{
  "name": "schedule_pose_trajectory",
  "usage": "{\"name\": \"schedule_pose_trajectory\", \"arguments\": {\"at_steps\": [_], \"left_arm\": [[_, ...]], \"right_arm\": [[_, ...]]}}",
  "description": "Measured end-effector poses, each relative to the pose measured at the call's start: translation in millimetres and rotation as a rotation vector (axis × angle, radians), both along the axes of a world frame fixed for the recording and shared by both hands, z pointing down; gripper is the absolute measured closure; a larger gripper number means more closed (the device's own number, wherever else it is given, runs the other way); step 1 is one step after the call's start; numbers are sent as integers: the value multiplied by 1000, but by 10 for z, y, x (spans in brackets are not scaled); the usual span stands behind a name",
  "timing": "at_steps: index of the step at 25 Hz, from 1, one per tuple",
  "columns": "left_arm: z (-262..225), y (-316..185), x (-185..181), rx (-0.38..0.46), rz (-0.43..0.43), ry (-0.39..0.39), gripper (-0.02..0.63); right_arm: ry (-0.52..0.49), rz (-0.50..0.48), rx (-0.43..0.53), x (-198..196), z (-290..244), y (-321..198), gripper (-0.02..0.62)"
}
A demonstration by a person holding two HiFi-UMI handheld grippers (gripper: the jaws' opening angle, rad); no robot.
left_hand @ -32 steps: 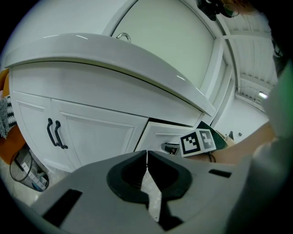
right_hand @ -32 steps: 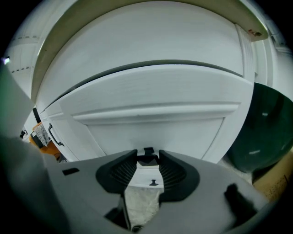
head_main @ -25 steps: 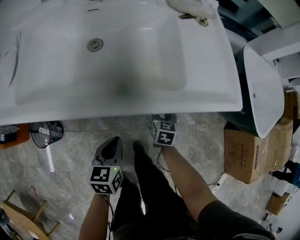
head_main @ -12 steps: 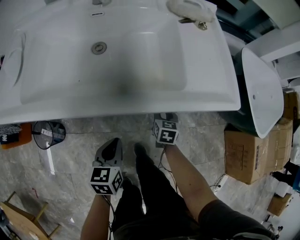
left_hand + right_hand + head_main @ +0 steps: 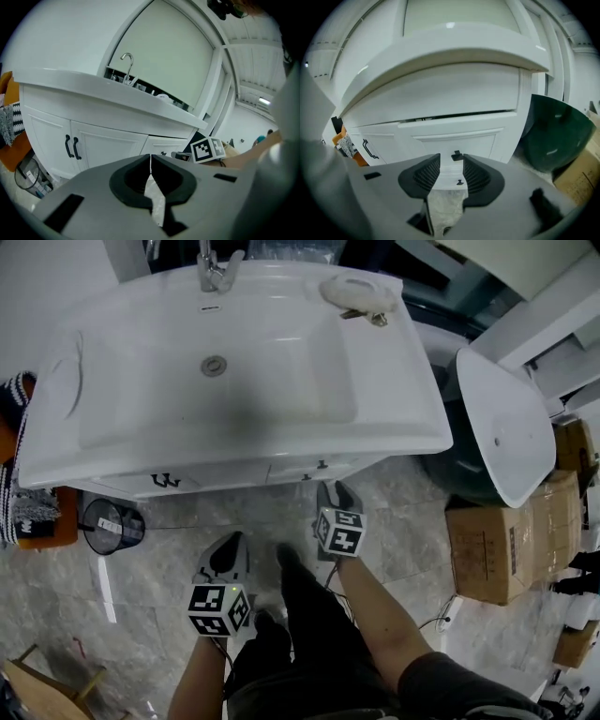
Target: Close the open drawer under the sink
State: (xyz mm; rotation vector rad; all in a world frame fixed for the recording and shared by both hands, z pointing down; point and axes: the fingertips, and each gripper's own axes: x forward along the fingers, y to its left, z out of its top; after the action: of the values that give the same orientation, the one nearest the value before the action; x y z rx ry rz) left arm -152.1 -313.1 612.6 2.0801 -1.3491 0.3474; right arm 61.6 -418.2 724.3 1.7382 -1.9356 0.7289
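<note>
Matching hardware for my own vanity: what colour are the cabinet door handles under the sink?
Black handles on white doors, clearest in the left gripper view.

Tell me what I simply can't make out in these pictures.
- Inside of the drawer: right gripper view, hidden behind its own front.
- Most of the cabinet front: head view, under the overhanging rim of the sink.
- Top of the faucet: head view, cut off by the upper edge.
- The object on the sink's right corner: head view, too small to identify.
- Contents of the bin: head view, too small.
</note>
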Motion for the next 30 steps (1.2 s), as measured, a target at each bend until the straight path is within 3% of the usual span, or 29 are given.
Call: {"name": "schedule_pose_trajectory", "arguments": {"at_steps": [4,8,15,22,30], "left_arm": [[-330,249,-95,40,20,5,589],[-702,515,-198,84,20,29,589],[-1098,1057,-58,112,72,88,589],[-1250,1420,206,94,136,97,589],[-1481,1719,404,125,139,88,589]], "right_arm": [[6,-17,67,-112,-535,336,447],[21,-18,123,-213,-1073,688,519],[-88,-10,196,-414,-1880,1379,552],[-55,-93,192,-437,-2174,1864,561],[-69,-143,223,-297,-2424,2223,561]]}}
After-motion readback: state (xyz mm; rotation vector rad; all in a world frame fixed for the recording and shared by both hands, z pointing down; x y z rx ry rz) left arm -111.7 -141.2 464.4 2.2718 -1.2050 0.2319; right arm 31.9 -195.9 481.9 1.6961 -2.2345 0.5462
